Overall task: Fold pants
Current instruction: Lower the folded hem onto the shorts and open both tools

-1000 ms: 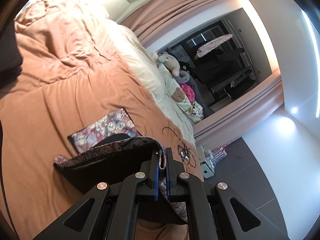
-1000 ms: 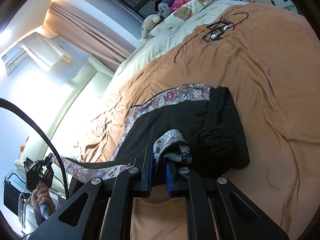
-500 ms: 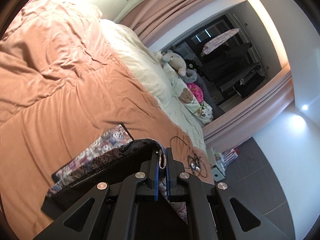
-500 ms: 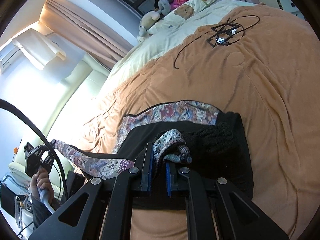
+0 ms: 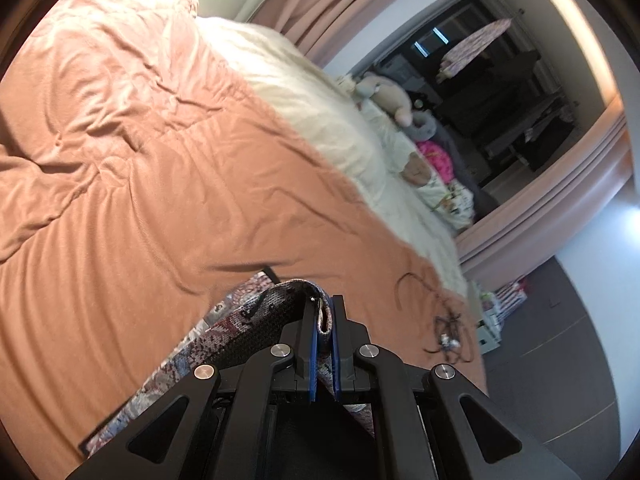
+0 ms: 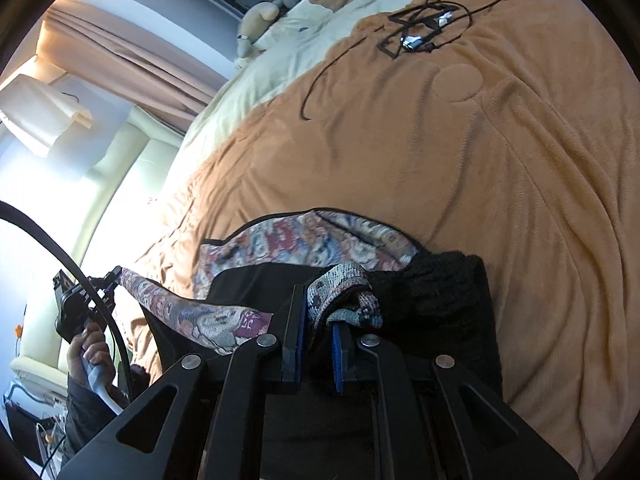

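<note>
The pants (image 6: pixel 304 240) are black with a colourful patterned side and lie partly doubled over on the orange blanket (image 6: pixel 480 160). My right gripper (image 6: pixel 317 320) has a bunched patterned edge of them between its blue pads, and its jaws are opening slightly. In the left wrist view my left gripper (image 5: pixel 324 320) is shut on a patterned hem of the pants (image 5: pixel 240 320), held just above the bed. The right wrist view shows the left gripper (image 6: pixel 114 278) at far left in a person's hand (image 6: pixel 90 344), with a patterned strip stretched between the two grippers.
A tangle of black cable (image 6: pixel 420 32) lies on the blanket ahead, also the cable (image 5: pixel 448 328) near the bed edge. Plush toys (image 5: pixel 392 96) and a cream cover (image 5: pixel 320 120) sit along the far side. Grey floor (image 5: pixel 560 340) lies beyond the bed.
Both grippers have carried the held pants edges across the bed, laying the fabric over the part below. The patterned panel now sits closer in. The right pads stand slightly wider apart.
</note>
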Demonstrator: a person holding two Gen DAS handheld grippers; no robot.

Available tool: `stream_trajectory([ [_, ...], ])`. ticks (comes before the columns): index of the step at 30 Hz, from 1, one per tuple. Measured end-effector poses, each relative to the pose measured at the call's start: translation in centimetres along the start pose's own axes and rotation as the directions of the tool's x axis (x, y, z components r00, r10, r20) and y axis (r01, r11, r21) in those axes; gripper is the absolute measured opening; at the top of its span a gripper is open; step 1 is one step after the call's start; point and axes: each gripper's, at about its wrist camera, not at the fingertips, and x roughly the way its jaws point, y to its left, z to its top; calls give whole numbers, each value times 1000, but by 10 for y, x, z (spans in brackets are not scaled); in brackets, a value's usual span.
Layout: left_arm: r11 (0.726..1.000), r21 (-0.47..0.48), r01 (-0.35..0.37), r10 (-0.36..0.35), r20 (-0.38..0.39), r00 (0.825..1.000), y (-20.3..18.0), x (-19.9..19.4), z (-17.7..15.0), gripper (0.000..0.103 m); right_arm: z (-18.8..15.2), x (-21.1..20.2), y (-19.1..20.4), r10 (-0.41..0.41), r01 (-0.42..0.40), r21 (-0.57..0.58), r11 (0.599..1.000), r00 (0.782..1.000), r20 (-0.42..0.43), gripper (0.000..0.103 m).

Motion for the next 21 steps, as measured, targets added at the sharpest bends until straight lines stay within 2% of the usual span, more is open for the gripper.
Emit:
stream_trajectory([
  [2, 1000, 7, -24, 24, -14, 1000, 3, 19, 2, 5, 2, 4, 2, 13, -13, -9, 1000, 1000, -12, 19],
  [3, 999, 10, -33, 33, -16, 999, 4, 26, 3, 5, 3, 2, 4, 24, -24, -20, 999, 1000, -13, 30],
  [4, 999, 14, -41, 41, -21, 999, 5, 34, 4, 5, 5, -1, 6, 29, -29, -36, 999, 1000, -11, 46],
  [6, 999, 13, -48, 49, -40, 998, 9, 47, 6, 5, 9, -10, 13, 29, -27, -83, 996, 999, 14, 61],
  [9, 997, 25, -69, 71, -62, 996, 13, 64, 8, 5, 14, -25, 18, 25, -18, -143, 990, 998, 49, 62],
  [12, 997, 27, -75, 77, -75, 994, 15, 72, 9, 5, 16, -32, 18, -75, 90, -211, 973, 994, 80, 62],
  [18, 996, 18, -89, 91, -95, 991, 17, 82, 9, 5, 16, -14, 15, -211, 212, -288, 934, 977, 35, 62],
  [21, 996, 12, -92, 92, -99, 991, 17, 86, 11, 5, 21, 6, 15, -243, 231, -292, 928, 970, -7, 62],
])
